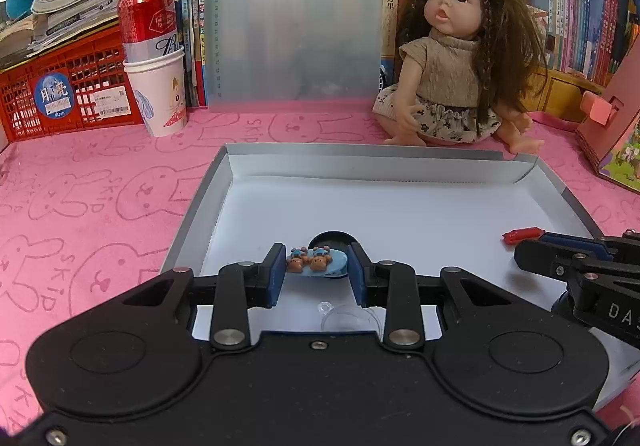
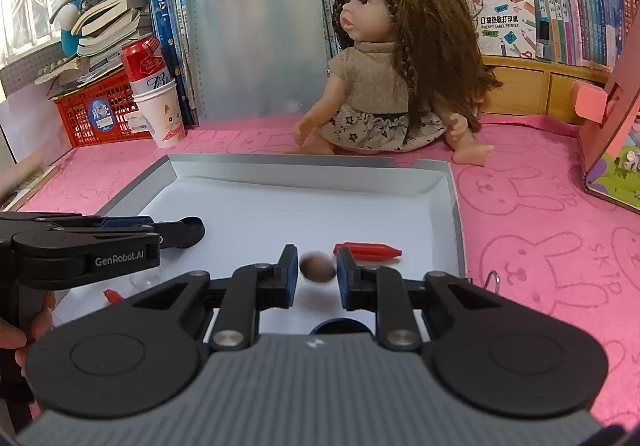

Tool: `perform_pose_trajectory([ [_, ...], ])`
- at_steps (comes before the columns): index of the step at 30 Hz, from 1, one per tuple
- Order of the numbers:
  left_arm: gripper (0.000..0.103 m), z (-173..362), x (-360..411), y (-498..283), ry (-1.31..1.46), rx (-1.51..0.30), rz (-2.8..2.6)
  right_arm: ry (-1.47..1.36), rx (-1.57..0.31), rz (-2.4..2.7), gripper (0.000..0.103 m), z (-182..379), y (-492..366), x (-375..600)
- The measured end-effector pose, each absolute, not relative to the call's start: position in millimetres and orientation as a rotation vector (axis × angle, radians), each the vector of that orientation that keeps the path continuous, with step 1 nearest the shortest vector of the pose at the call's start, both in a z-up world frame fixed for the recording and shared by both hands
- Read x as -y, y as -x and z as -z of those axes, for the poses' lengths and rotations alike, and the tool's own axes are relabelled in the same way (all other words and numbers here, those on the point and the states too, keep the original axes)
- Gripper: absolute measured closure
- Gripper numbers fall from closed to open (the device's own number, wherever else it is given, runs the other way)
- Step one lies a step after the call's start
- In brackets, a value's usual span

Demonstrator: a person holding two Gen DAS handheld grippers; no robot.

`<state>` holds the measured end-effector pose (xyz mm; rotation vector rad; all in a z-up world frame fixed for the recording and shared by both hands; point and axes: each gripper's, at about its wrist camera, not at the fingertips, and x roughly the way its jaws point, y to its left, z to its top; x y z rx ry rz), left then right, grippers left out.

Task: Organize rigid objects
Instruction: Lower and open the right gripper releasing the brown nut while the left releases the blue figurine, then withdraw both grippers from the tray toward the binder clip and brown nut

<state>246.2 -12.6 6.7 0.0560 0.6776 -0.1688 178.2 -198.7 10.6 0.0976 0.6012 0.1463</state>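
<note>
Readable writing: "GenRobot.AI" in white on the side of the left gripper point(image 2: 176, 232), seen at the left edge of the right wrist view; "DAS", cut off, on the right gripper point(image 1: 528, 246) at the right edge of the left wrist view. The red and silver drink can point(image 1: 149, 20), standing in a white paper cup with a cat drawing point(image 1: 160, 94), shows a script letter "B"; the rest is hidden. The pink plush worktop cover point(image 1: 100, 186) is embossed with rabbits and "SKIP".

In the left wrist view the left gripper point(image 1: 318, 266) has its jaws clamped on a light blue plastic hair clip with two brown bear figures point(image 1: 314, 260), above the white floor of the shallow grey-walled cardboard tray point(image 1: 192, 206).

In the right wrist view the right gripper point(image 2: 317, 268) has a blurred brown oval object point(image 2: 318, 266) between its jaws, with a gap visible on either side; the jaws are released. A red crayon-shaped piece point(image 2: 368, 250) lies on the tray floor just beyond. A clear plastic disc point(image 1: 350, 320) is faint and partly hidden behind the left gripper's body.
</note>
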Motion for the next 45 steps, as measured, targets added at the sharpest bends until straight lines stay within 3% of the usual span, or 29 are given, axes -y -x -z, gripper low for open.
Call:
perform_pose_trajectory([
  [4, 0.07, -8.3, 12.9, -243.7, -0.066, -0.662, 0.161, -0.095, -0.595, -0.146, 0.073, -11.6, -177.3, 197.4],
  [7, 0.06, -11.1, 12.6, -241.1, -0.066, -0.654, 0.161, -0.096, -0.589, -0.144, 0.072, -12.8, -175.5, 198.0],
  [9, 0.055, -14.1, 12.2, -238.6, -0.064, -0.649, 0.162, -0.096, -0.585, -0.144, 0.06, -14.3, -173.5, 198.7],
  [14, 0.028, -23.7, 10.3, -224.7, -0.064, -0.615, 0.166, -0.079, -0.559, -0.136, 0.048, -21.4, -164.7, 199.1],
  [23, 0.024, -39.3, 13.6, -182.8, -0.09, -0.553, 0.184, -0.029, -0.491, -0.134, 0.029, -38.0, -135.7, 200.7],
  [45, 0.024, -34.7, -0.6, -59.2, -0.031, -0.527, 0.215, -0.01, -0.442, -0.232, 0.022, -27.6, -19.6, 206.4],
])
